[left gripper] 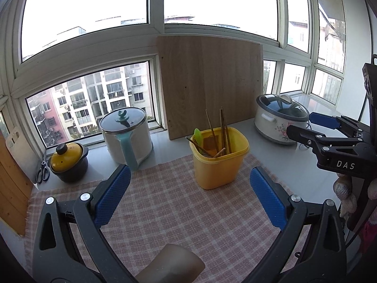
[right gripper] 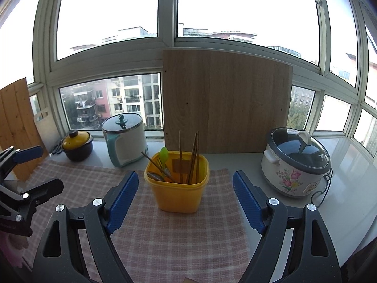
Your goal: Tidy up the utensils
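Both grippers, left gripper (left gripper: 190, 198) and right gripper (right gripper: 186, 199), stand wide and empty; chopsticks (right gripper: 193, 155) already upright in yellow holder (right gripper: 179, 195), judged sorted.

The left gripper (left gripper: 190, 197) has its blue jaws wide apart with nothing between them, over a pink checked cloth (left gripper: 179, 212) on the worktop (left gripper: 289, 165). A yellow tub (left gripper: 220, 162) stands on the cloth and holds chopsticks (left gripper: 223, 129) and a green spoon (left gripper: 197, 135). Behind it leans a wooden board (left gripper: 209, 82). A white kettle (left gripper: 127, 136) and a small yellow-lidded pot (left gripper: 68, 162) stand to the left, and a flowered cooker (left gripper: 280, 120) to the right. The right gripper (left gripper: 308, 125) pokes in from the right edge.
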Available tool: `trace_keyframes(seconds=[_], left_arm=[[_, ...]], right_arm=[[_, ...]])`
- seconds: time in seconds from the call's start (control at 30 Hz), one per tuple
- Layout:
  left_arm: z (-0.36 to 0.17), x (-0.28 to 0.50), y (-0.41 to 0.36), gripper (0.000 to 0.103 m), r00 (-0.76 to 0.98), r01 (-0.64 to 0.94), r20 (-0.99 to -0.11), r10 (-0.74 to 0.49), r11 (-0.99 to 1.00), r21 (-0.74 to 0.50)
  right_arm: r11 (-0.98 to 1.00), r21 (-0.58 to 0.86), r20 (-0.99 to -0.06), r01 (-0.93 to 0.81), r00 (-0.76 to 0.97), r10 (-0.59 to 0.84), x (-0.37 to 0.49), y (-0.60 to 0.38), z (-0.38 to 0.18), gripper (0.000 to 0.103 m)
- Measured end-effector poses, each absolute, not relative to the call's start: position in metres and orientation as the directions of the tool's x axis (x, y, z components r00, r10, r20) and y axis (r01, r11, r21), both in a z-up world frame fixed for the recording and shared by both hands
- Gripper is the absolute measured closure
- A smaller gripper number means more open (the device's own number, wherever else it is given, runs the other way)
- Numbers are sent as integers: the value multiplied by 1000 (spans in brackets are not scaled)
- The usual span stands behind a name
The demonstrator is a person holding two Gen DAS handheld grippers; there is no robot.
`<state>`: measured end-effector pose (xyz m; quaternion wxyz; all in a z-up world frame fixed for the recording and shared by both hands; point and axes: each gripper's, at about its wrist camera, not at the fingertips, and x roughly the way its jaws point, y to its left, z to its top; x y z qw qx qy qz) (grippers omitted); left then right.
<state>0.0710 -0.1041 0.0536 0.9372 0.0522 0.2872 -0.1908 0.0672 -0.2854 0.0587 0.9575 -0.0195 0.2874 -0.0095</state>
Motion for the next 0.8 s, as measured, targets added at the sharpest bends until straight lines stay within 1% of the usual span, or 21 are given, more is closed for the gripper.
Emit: trace_keyframes(seconds=[0.8], left_arm=[[49, 74, -101, 0, 761, 373, -567, -314, 928, -13]], right_arm=[[999, -35, -573, 24, 819, -40, 68, -290, 48, 21]])
